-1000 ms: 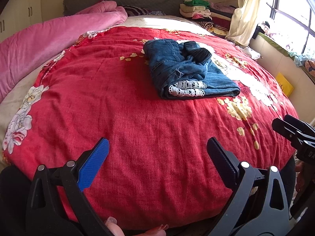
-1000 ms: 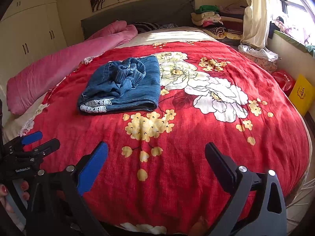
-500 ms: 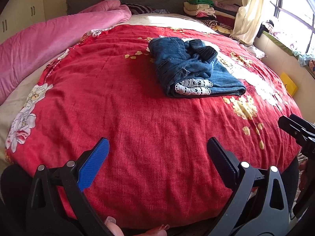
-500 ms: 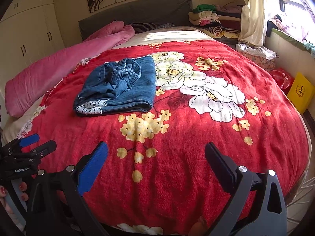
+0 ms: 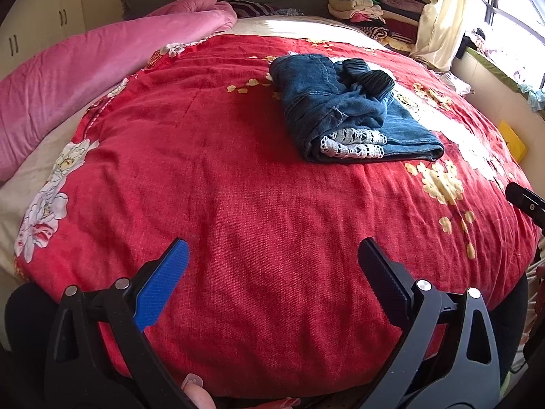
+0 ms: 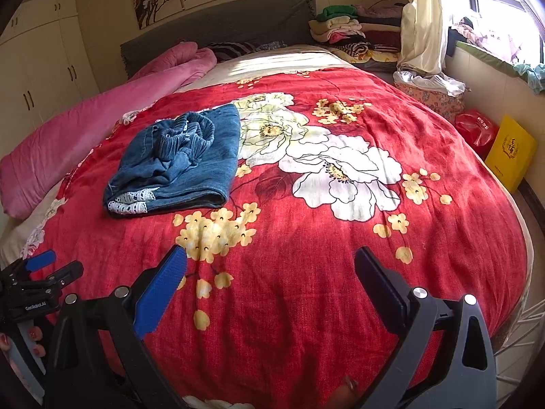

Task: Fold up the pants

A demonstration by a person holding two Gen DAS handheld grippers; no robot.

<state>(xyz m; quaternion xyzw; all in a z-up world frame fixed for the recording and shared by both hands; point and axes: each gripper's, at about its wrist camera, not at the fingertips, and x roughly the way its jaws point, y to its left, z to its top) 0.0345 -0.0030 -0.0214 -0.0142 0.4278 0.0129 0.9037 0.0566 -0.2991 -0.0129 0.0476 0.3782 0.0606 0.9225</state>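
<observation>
Blue denim pants (image 5: 344, 109) with white lace trim lie folded in a compact bundle on the red floral bedspread (image 5: 211, 177); they also show in the right wrist view (image 6: 184, 160). My left gripper (image 5: 272, 255) is open and empty, held over the near edge of the bed, well short of the pants. My right gripper (image 6: 270, 262) is open and empty, also at the near edge, to the right of the pants. The left gripper shows at the lower left of the right wrist view (image 6: 41, 272).
A pink quilt (image 5: 85, 68) lies along the bed's left side. Folded clothes (image 6: 344, 30) are stacked by the headboard. A yellow box (image 6: 511, 151) and a red bag (image 6: 475, 129) sit on the floor at the right, under the window.
Both grippers have shifted slightly; the view has drifted a little, so the pants sit a bit nearer and more to the right in the left wrist view. Both stay open and empty.
</observation>
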